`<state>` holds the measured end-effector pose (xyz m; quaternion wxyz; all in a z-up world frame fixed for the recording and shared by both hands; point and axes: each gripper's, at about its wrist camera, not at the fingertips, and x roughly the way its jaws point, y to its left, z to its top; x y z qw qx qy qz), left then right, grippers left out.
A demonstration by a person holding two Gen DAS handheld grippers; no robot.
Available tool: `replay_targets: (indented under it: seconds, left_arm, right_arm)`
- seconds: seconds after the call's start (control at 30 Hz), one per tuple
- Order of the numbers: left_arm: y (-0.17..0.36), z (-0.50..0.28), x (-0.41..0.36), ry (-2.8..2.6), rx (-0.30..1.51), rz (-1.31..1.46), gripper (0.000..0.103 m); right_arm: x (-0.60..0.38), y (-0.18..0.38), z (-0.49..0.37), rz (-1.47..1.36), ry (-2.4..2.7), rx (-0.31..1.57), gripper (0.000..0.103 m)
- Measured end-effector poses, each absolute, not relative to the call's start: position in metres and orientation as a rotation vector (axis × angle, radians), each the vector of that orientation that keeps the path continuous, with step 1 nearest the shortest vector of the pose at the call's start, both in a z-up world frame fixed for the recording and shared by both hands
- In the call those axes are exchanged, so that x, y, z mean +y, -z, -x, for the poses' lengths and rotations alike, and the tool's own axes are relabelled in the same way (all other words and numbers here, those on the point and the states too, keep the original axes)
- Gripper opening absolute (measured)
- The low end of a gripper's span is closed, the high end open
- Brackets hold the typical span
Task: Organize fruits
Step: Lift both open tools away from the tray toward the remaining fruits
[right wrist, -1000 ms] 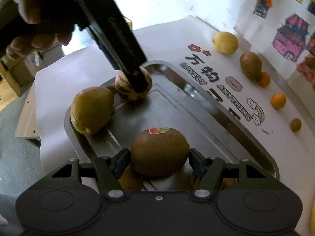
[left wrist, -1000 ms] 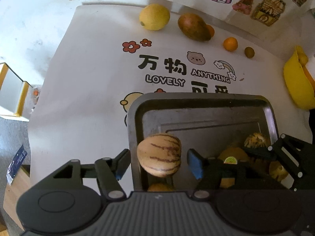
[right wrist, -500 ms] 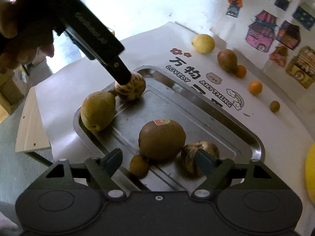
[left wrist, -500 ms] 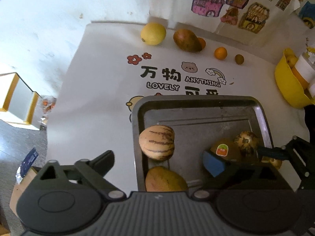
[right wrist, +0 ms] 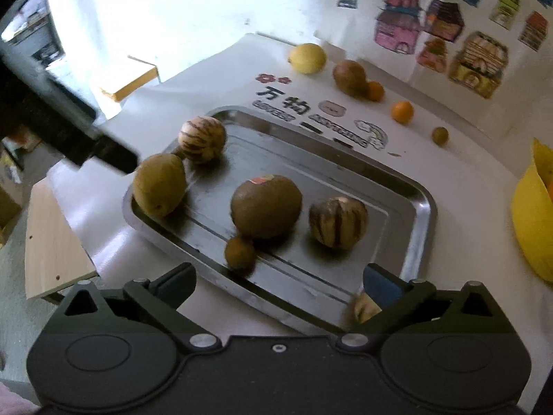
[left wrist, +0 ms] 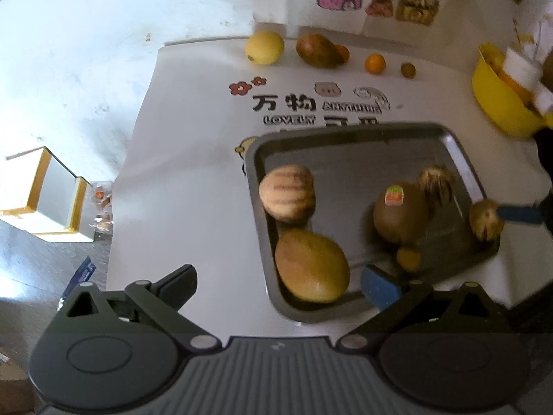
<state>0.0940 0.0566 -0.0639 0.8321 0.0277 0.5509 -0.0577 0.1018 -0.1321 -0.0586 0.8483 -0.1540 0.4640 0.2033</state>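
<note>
Both grippers, left gripper [left wrist: 278, 282] and right gripper [right wrist: 278, 282], gape, holding nothing; right jaws are opening. Fruits sit loose in the steel tray [right wrist: 420, 207]. Risk: round striped melon [right wrist: 202, 139] near the rim rolls if nudged.

A shiny metal tray [right wrist: 420, 214] sits in the middle of the right wrist view. In it lie a striped melon [right wrist: 202, 139] at the upper left, a yellow-green pear [right wrist: 159, 189] beside it, a brown kiwi with a sticker [right wrist: 266, 206] in the middle, a small round fruit [right wrist: 239, 253] below it, and another striped fruit [right wrist: 338, 222] to the right.
</note>
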Motion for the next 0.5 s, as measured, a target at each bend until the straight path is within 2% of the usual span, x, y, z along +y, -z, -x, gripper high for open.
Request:
replay_targets:
  seconds: [0.5]
  left_arm:
    - [0.08, -0.073, 0.038, 0.177, 1.204, -0.144, 0.103]
  right_arm:
    - [-0.179, 0.065, -0.095, 0.243, -0.23, 1.03, 0.102]
